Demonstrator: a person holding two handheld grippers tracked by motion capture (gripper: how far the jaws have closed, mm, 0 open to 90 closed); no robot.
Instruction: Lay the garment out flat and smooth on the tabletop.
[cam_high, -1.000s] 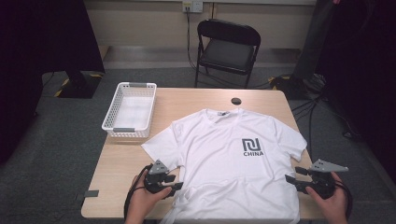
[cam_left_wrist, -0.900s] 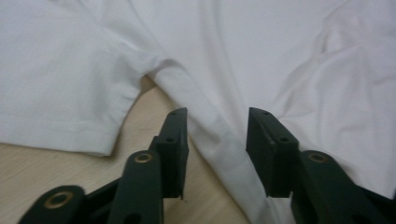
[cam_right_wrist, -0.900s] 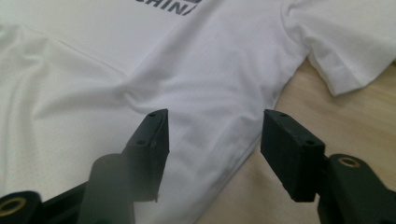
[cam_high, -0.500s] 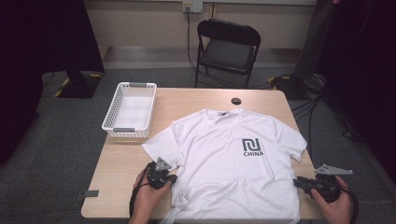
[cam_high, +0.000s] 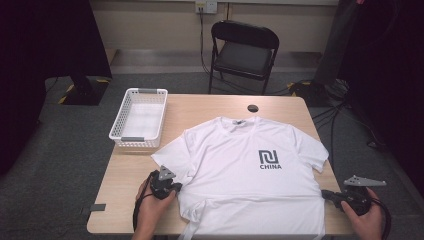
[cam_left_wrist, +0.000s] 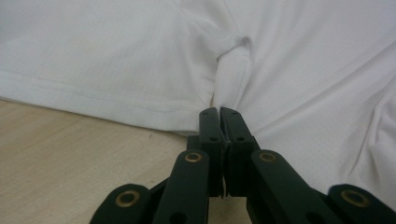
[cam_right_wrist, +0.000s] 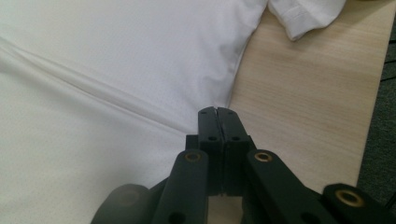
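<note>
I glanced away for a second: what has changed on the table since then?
Both grippers have just closed on the white T-shirt: the left gripper pinches its side edge below the sleeve, and the right gripper slid in and pinched the opposite edge. The shirt stays flat; the basket is unmoved.

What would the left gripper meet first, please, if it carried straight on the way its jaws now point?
The white T-shirt: the left gripper is shut on its side edge, just below the sleeve, so it would likely push straight into the bunched cloth.
</note>
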